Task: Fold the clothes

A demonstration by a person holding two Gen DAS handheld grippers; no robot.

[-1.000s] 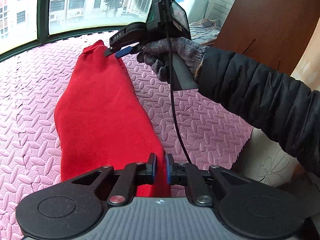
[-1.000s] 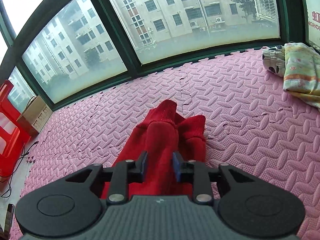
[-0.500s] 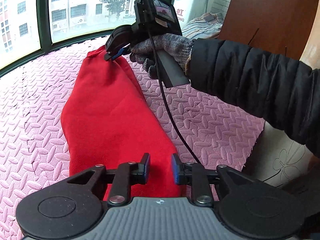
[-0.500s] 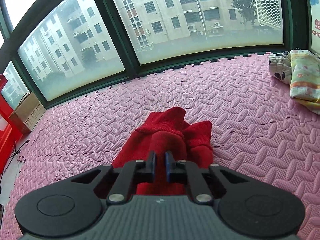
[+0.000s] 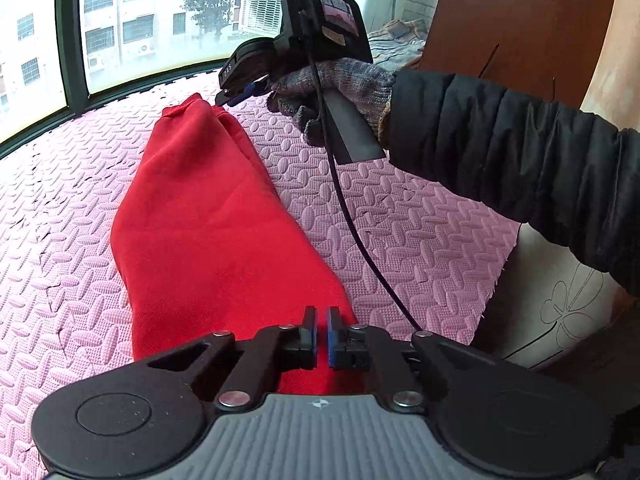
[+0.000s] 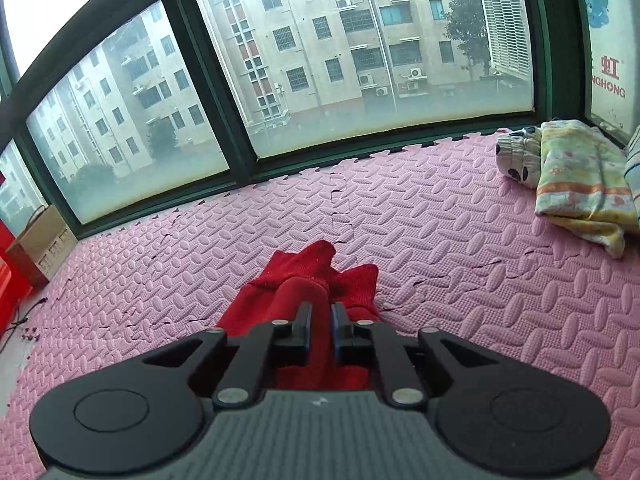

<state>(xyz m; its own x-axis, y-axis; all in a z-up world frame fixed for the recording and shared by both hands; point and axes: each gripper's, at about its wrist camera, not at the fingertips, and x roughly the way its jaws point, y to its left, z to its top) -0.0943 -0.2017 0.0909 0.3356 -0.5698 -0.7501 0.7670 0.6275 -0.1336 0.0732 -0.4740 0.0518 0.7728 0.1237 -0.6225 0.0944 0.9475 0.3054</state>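
On pink mat [image 5: 400, 216] | left gripper [image 5: 322, 334] and right gripper [image 6: 321, 328] each pinch an end of red garment [image 5: 208, 220] | risk: thin bite, uneven pull frees cloth, fold skews

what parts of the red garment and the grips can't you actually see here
- Left wrist view: the near end of the red fleece garment is hidden behind the left gripper; whether cloth sits between its nearly shut fingers cannot be told.
- Right wrist view: the right gripper body covers most of the garment.
- Left wrist view: the gloved hand hides the right gripper's handle.
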